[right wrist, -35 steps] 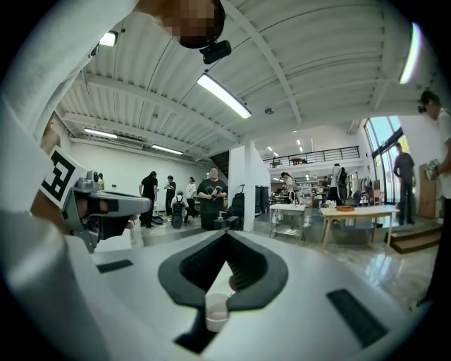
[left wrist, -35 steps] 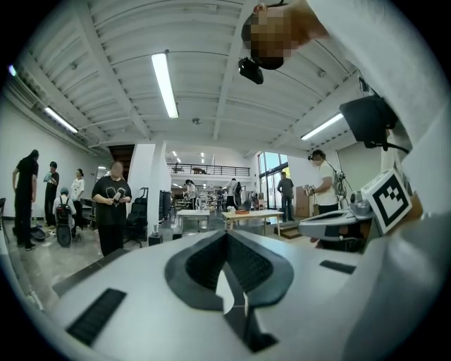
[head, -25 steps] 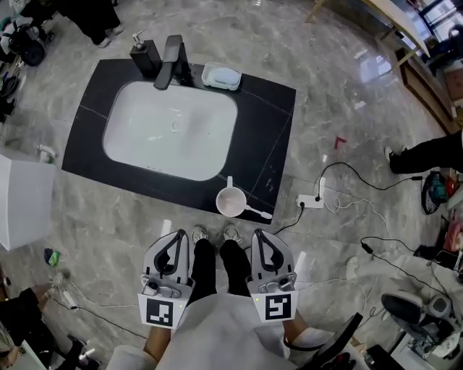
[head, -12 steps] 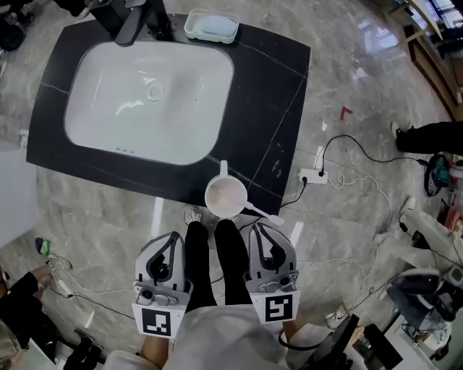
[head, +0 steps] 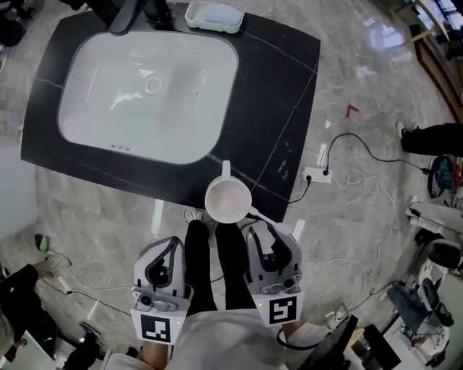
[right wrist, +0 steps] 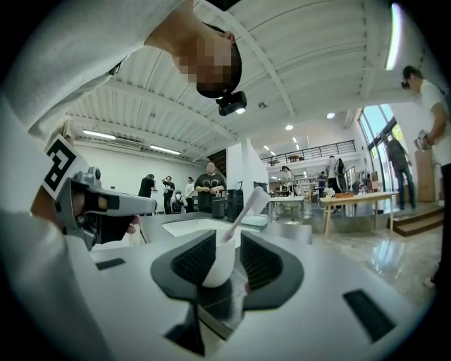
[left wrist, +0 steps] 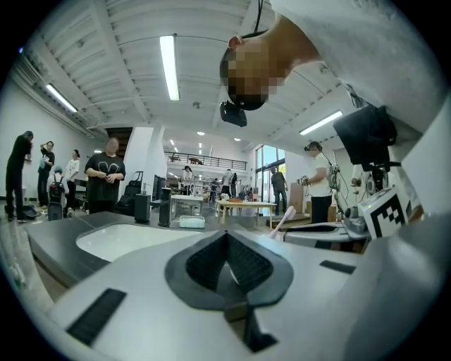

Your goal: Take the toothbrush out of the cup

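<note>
A white cup (head: 228,200) with a handle stands at the near edge of the black counter (head: 278,87). A white toothbrush (head: 262,214) leans out of it toward the lower right. My right gripper (head: 260,228) is just short of the cup. Its jaws are opening and its pads press on nothing. In the right gripper view the cup (right wrist: 220,262) and toothbrush (right wrist: 248,204) show in the gap of the right gripper (right wrist: 227,241). The left gripper (head: 175,241) hangs lower left of the cup, shut and empty. From the left gripper (left wrist: 227,237), the toothbrush (left wrist: 282,222) shows at right.
A white sink (head: 145,87) fills the counter, with a soap dish (head: 214,16) behind it. A power strip (head: 316,175) and loose cables (head: 369,181) lie on the marble floor at right. My legs (head: 206,267) stand between the grippers. People stand in the hall (left wrist: 104,176).
The counter and cup have come nearer in the head view. Both grippers sit a little lower. The right gripper's jaws, shut before, now stand apart.
</note>
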